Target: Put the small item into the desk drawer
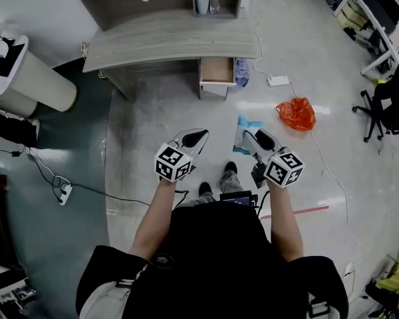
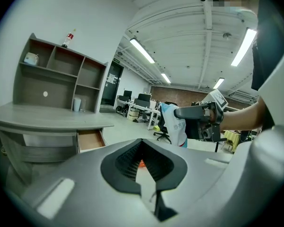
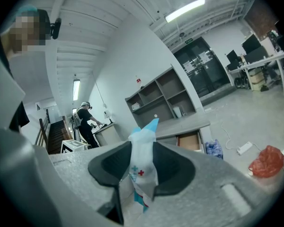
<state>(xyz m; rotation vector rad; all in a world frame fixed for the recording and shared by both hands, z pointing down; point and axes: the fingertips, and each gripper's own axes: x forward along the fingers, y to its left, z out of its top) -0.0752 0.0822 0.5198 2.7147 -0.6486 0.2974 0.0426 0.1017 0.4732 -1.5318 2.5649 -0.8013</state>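
My right gripper (image 1: 249, 138) is shut on the small item, a white and blue packet (image 1: 243, 130) that stands up between its pads (image 3: 143, 160). The left gripper view shows the same packet (image 2: 176, 124) hanging from that gripper. My left gripper (image 1: 198, 138) is level with it at the left, its jaws a narrow gap apart (image 2: 144, 167) with nothing between them. The grey desk (image 1: 166, 42) stands some way ahead across the floor. Its wooden drawer (image 1: 217, 70) is pulled open at the desk's right end and also shows in the two gripper views (image 2: 91, 139) (image 3: 189, 141).
An orange plastic bag (image 1: 296, 113) and a white power strip (image 1: 278, 80) with its cable lie on the floor right of the drawer. A pack of bottles (image 1: 242, 72) sits beside the drawer. An office chair (image 1: 386, 105) is far right. A person (image 3: 87, 124) stands at a far counter.
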